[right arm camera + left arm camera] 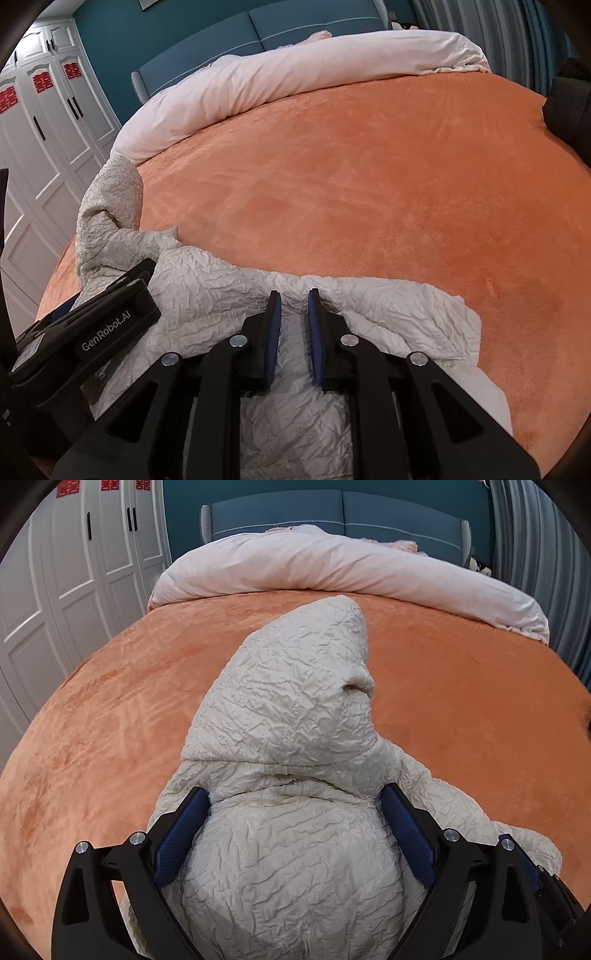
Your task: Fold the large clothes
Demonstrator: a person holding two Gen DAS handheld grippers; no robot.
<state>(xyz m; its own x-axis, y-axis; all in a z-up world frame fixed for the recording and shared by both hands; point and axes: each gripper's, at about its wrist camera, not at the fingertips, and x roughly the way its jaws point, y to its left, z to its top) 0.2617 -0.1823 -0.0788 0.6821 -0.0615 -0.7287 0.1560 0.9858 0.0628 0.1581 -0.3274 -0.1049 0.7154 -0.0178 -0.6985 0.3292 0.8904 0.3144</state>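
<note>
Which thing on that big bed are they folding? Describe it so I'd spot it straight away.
Start at the bed with the orange blanket; a pale pink duvet is bunched along its far end. Nearer, the cream hooded jacket lies on the orange, its hood pointing toward the duvet. Its crinkled, quilted fabric sets it apart from the smooth bedding.

Both tools are matte black plastic. The left gripper (295, 794) has two angular fingers with triangular cut-outs, each lined inside with a dark blue textured pad (177, 834), and round silver screw heads (137, 837) sit at the linkage pivots. The right gripper (294, 295) is built the same way, with blue pads (274, 332) and silver pivot screws (238, 340). The left tool's black housing carries white "GenRobot.AI" lettering (106, 331)
</note>
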